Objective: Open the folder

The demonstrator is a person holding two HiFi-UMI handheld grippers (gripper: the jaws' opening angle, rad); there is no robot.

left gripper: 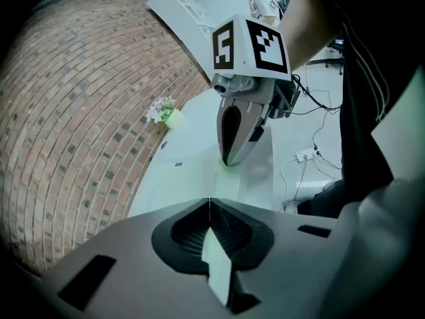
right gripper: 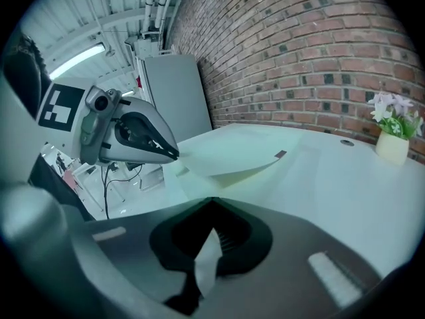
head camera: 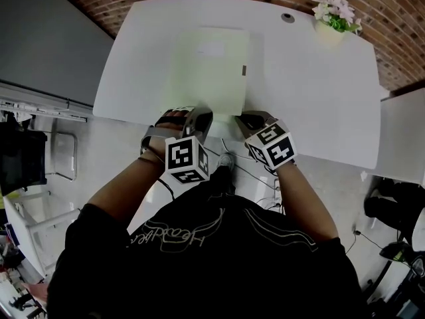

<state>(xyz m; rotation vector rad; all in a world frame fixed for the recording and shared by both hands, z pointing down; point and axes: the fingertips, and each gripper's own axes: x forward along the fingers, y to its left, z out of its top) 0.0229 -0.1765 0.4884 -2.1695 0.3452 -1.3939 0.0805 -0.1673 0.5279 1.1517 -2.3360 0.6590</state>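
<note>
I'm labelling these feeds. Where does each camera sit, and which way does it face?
Head view: on the person's head, looking steeply down at the folder on the table; forearms and torso show.
Left gripper view: on the left tool, looking along its jaws at the right tool; an arm shows.
Right gripper view: on the right tool, facing the left tool; little body shows.
Both gripper views share the flower pot.

White table (head camera: pixel 319 92): folder (head camera: pixel 209 72), flower pot (head camera: pixel 330 33).

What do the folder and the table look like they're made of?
Folder: thin card or plastic sheet, pale green, matte; its raised cover bows without creasing. Table: smooth white top, probably laminate, with a faint sheen; the core isn't visible.
</note>
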